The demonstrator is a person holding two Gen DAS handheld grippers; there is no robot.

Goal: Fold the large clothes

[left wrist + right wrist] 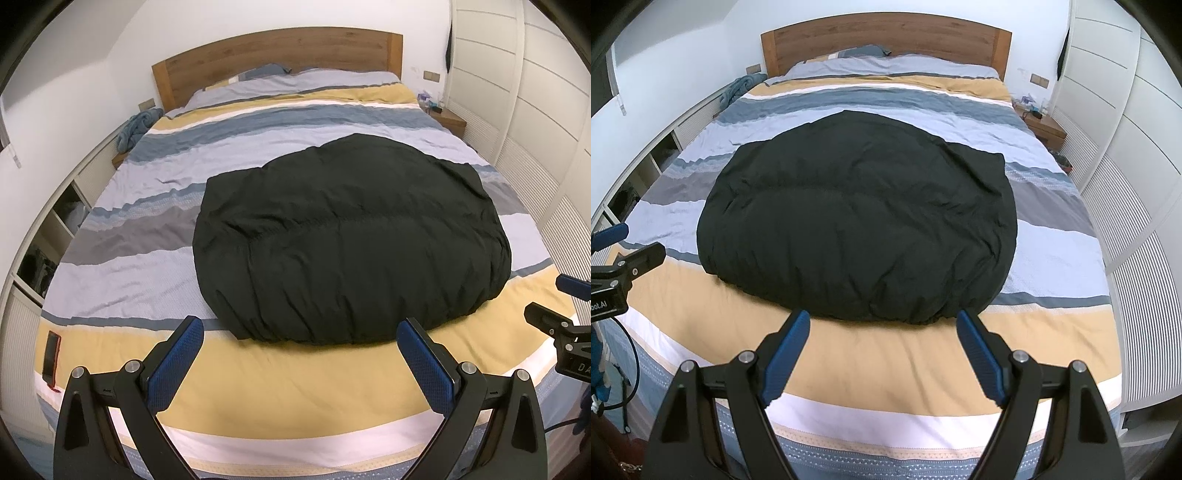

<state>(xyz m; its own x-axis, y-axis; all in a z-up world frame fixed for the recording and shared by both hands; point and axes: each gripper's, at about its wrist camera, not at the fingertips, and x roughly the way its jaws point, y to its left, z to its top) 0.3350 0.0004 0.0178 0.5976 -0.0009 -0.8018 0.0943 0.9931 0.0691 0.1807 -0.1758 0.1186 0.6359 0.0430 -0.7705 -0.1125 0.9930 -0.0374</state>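
A large black garment [351, 240] lies folded in a broad rounded slab on the striped bed cover [147, 266]; it also shows in the right wrist view [857, 214]. My left gripper [300, 328] is open and empty, held over the yellow stripe just in front of the garment's near edge. My right gripper [882, 319] is open and empty, also just short of the near edge. Each gripper shows at the side of the other's view: the right one [561, 314] and the left one [624, 254].
A wooden headboard [277, 48] and pillows are at the far end. A phone [51, 356] lies at the bed's left front edge. A blue cloth [138, 127] sits on the left nightstand. White wardrobes [1126, 129] run along the right side, shelves along the left.
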